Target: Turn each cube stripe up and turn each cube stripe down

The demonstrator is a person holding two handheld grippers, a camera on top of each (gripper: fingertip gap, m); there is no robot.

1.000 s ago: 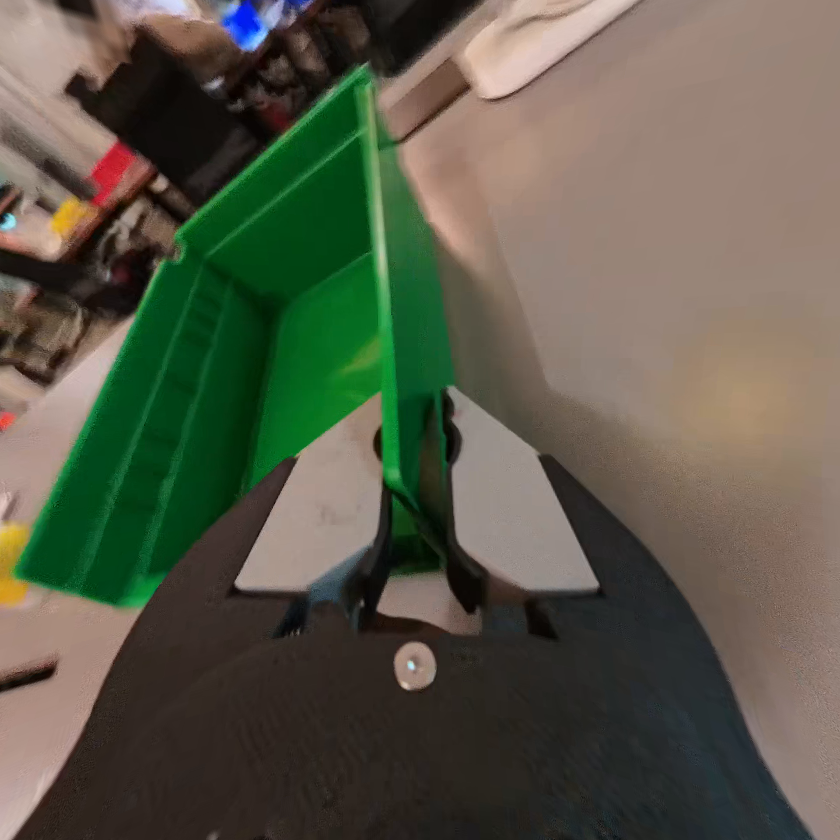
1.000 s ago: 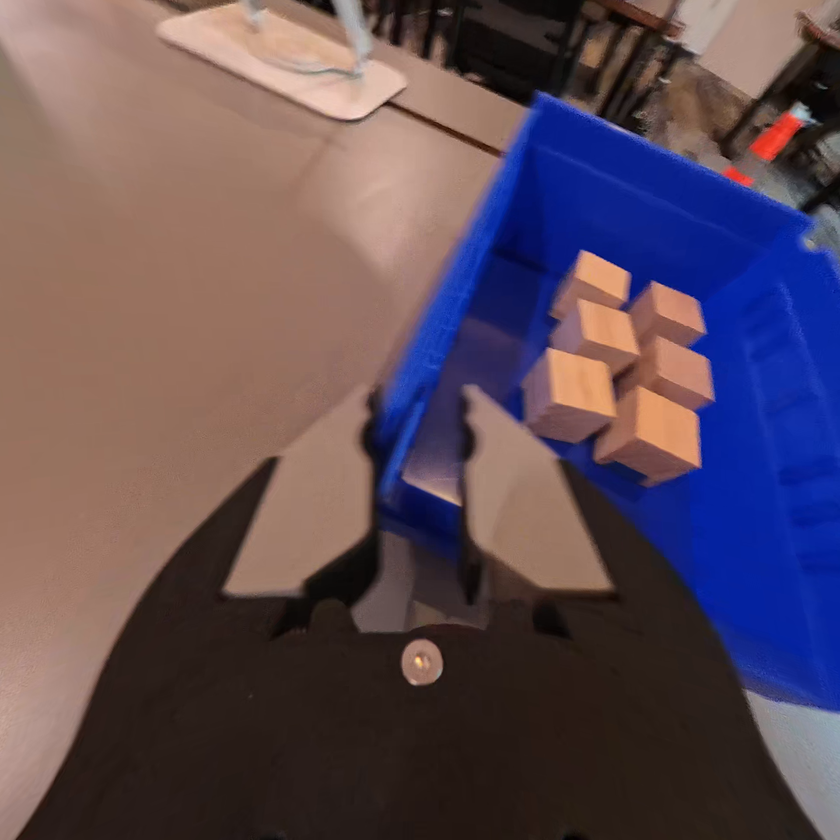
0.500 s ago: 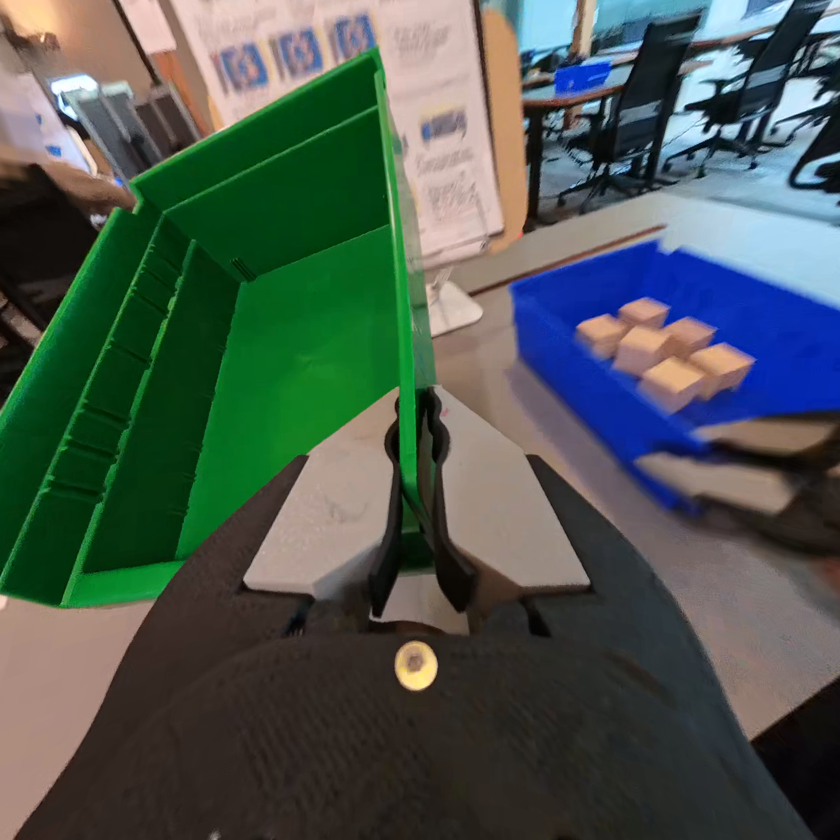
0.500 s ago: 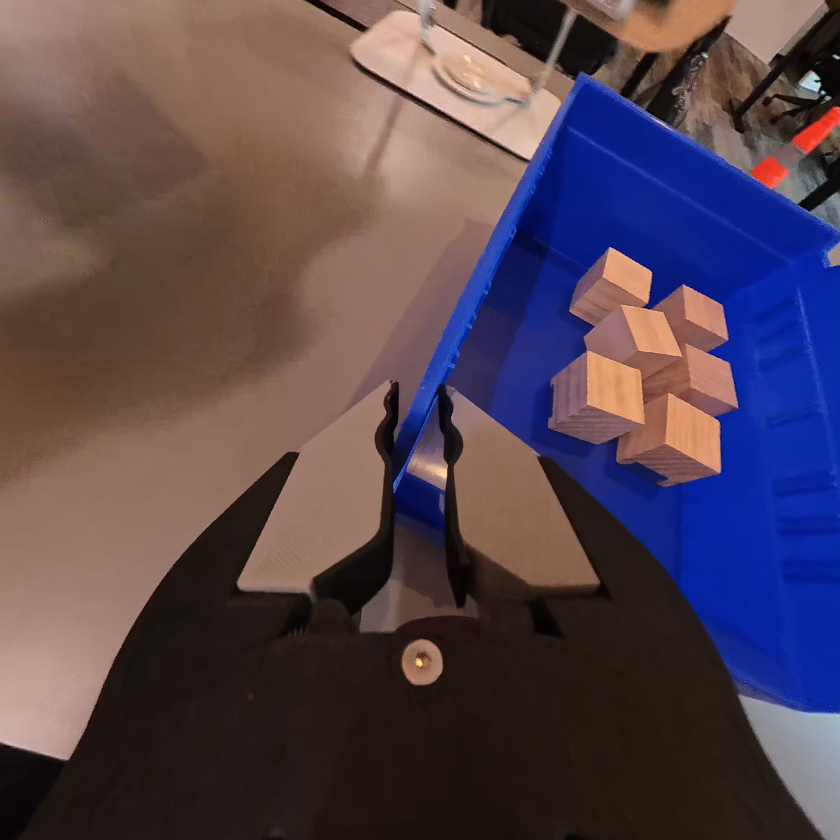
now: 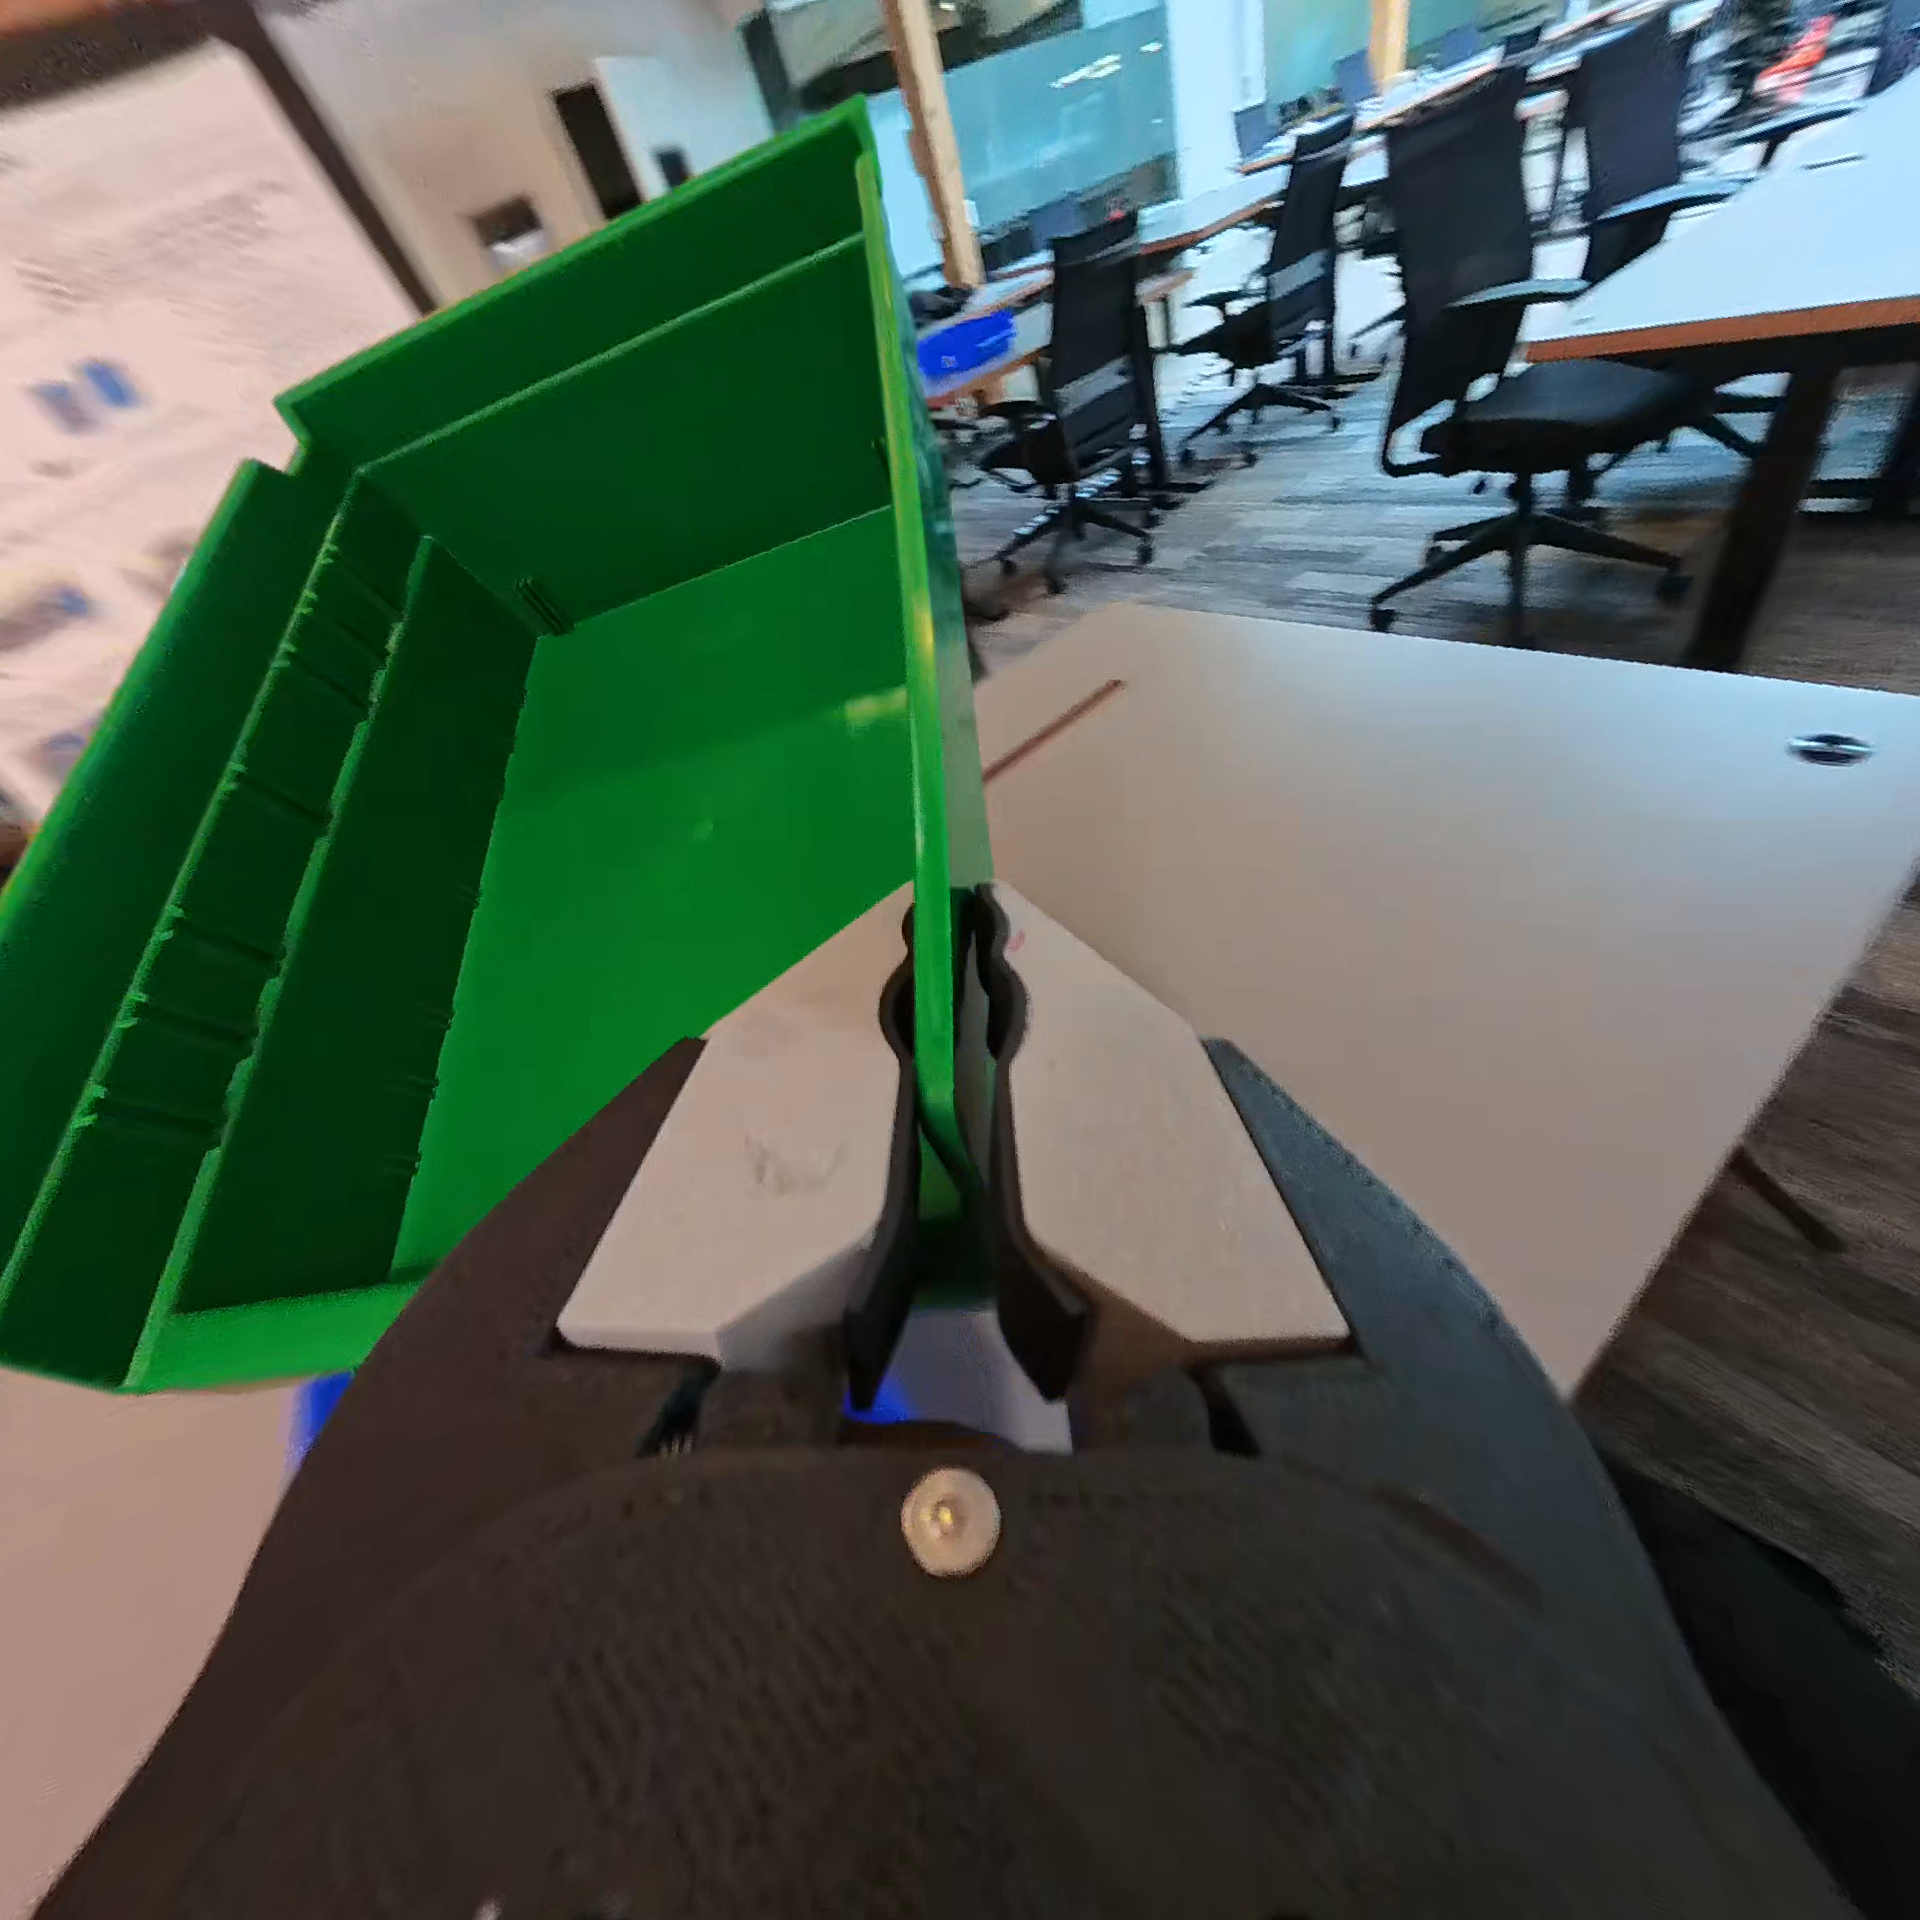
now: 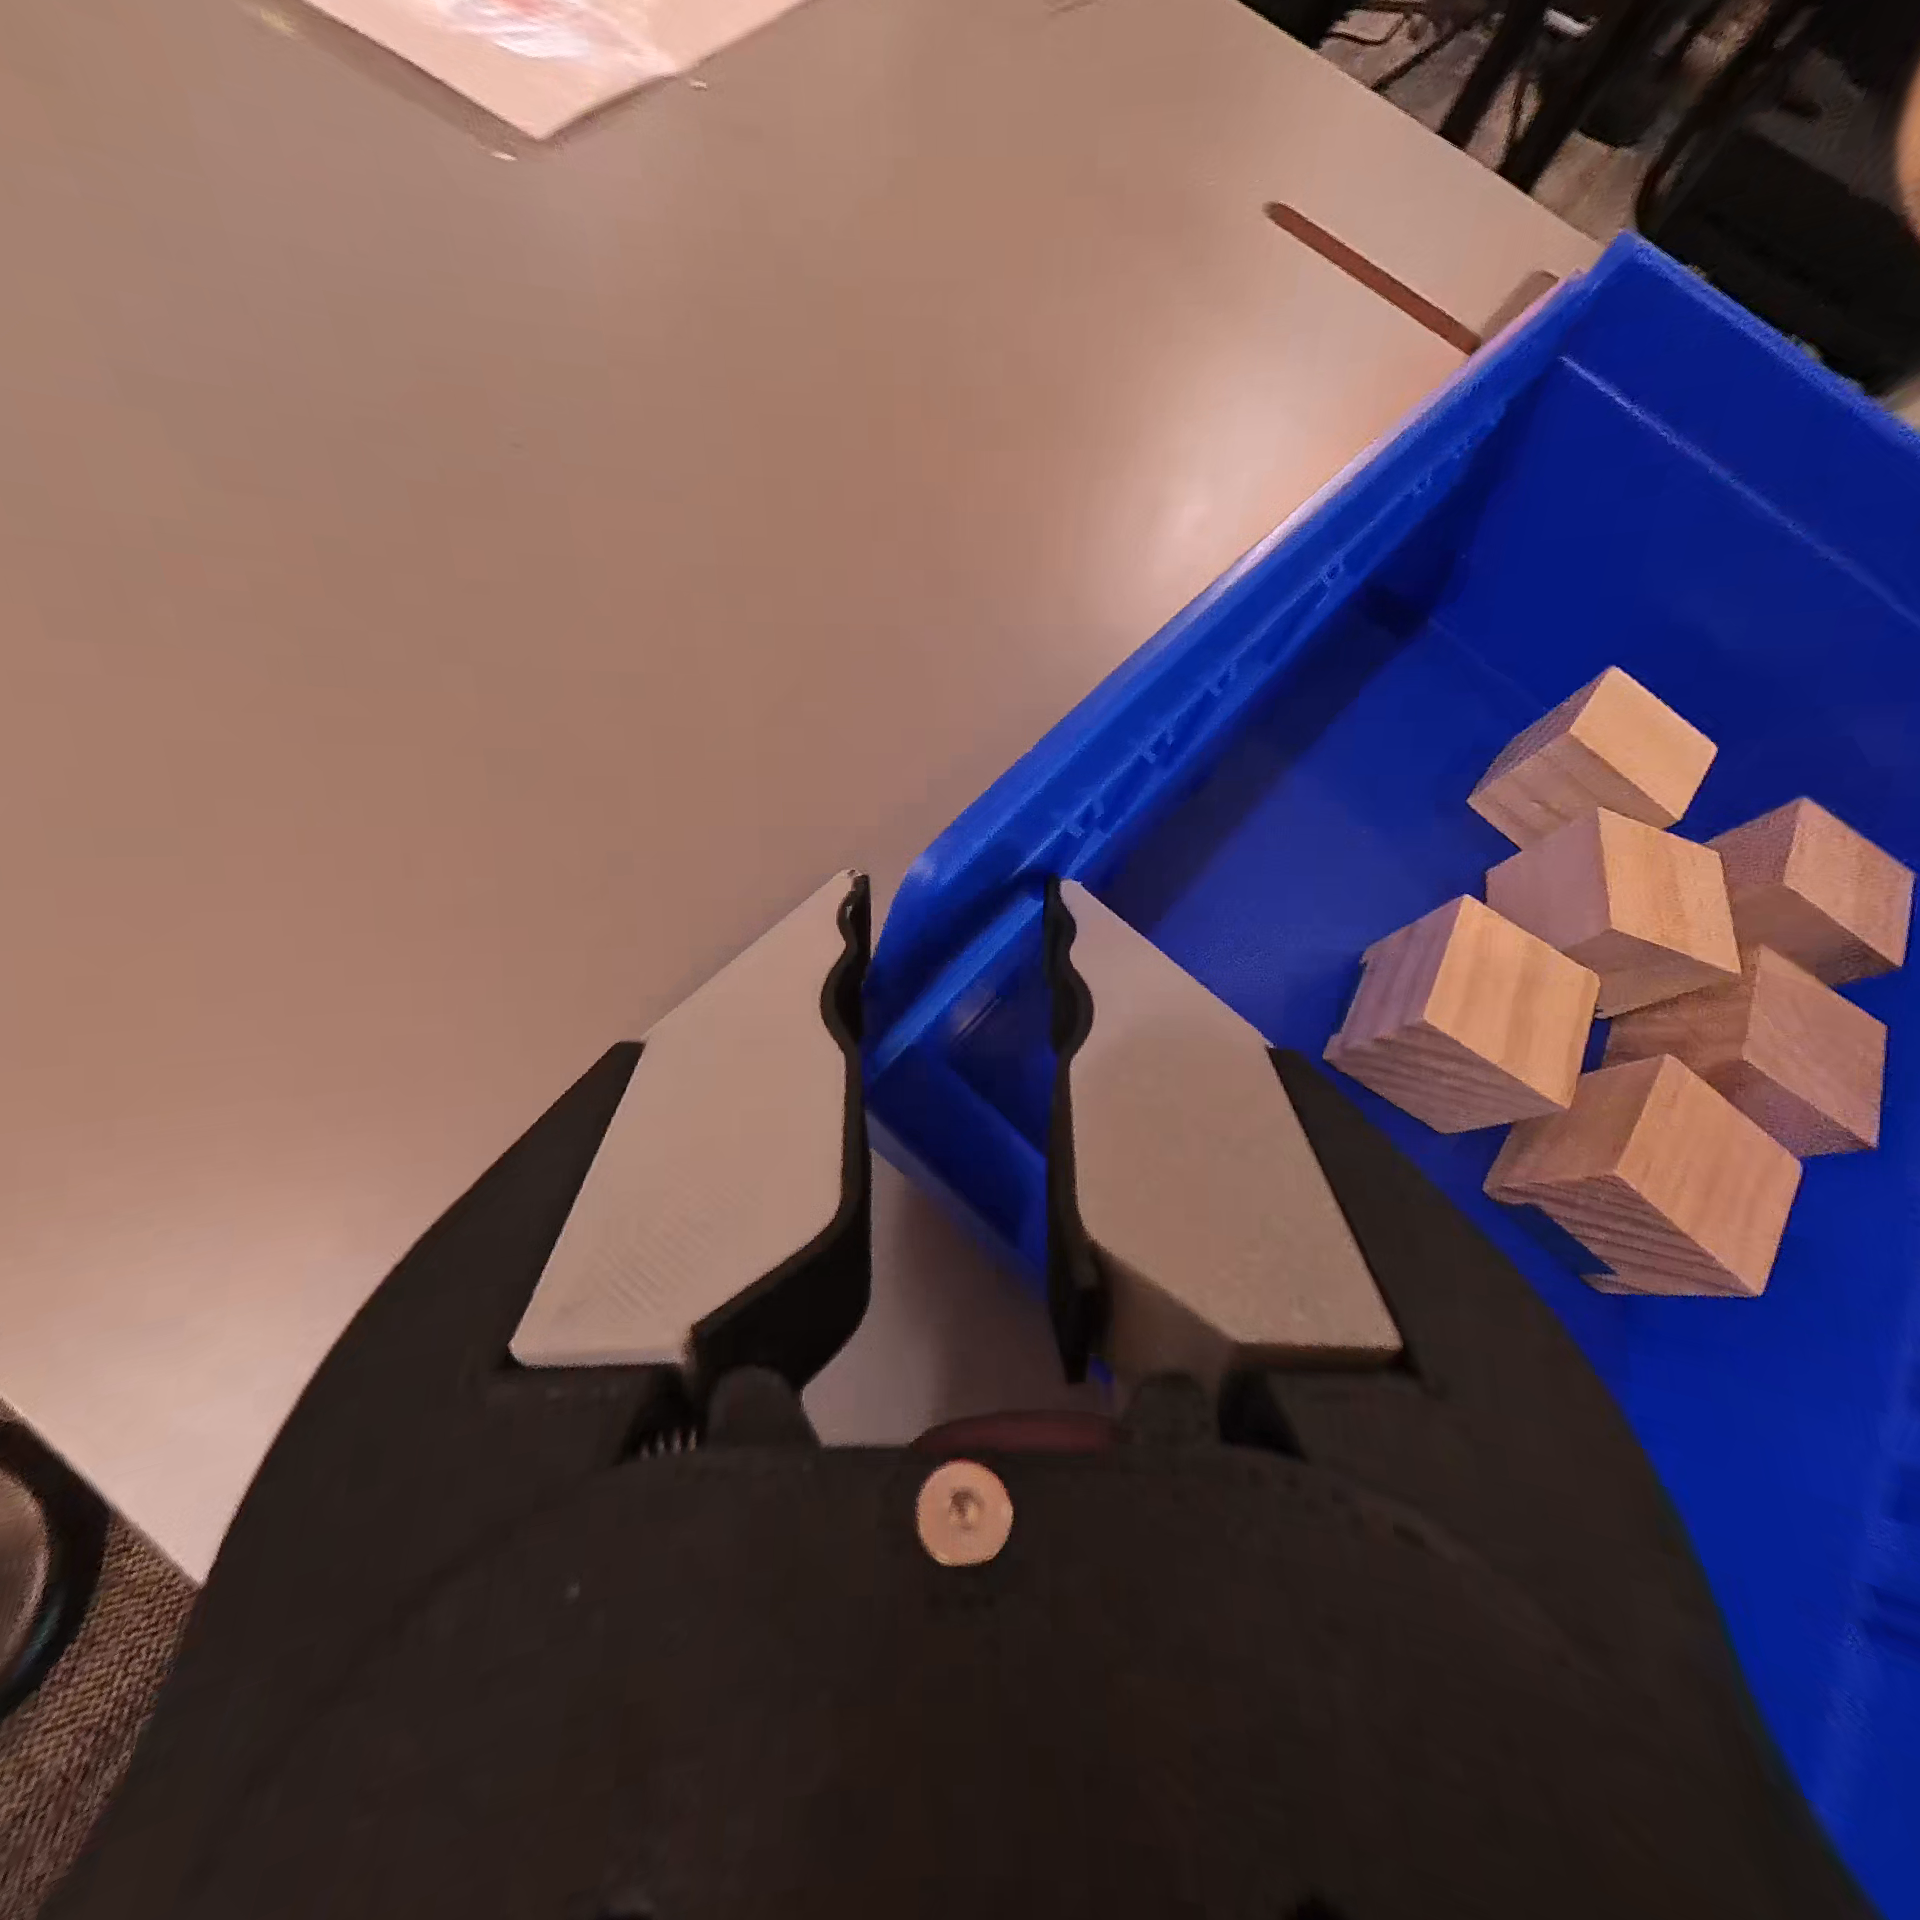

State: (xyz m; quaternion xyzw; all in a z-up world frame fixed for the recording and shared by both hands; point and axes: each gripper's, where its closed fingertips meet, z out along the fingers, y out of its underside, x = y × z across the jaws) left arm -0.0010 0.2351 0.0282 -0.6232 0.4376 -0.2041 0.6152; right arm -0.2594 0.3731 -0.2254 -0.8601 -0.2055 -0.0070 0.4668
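- Since half a second ago the left wrist view has swung past the blue bin, so only office chairs (image 5: 1507, 416) and desks fill its upper right, while the right gripper's fingers have parted from a tight pinch on the blue wall to a wider gap.
- Pale table (image 6: 520, 520) fills the upper left of the right wrist view and the middle right of the left one.
- Green bin (image 5: 623, 779) takes up the left half of the left wrist view, tilted and lifted, nothing inside it.
- Blue bin (image 6: 1299, 727) runs down the right side of the right wrist view, its near corner between the gripper fingers.
- Left gripper (image 5: 951, 935), lower centre, is clamped on the green bin's right wall.
- Right gripper (image 6: 951, 904), lower centre, straddles the blue bin's corner wall with its jaws loosened; actual contact with the wall cannot be told.
- Six wooden cubes (image 6: 1621, 997) sit clustered and touching in the blue bin, at the right edge; several show striped end grain on their sides.
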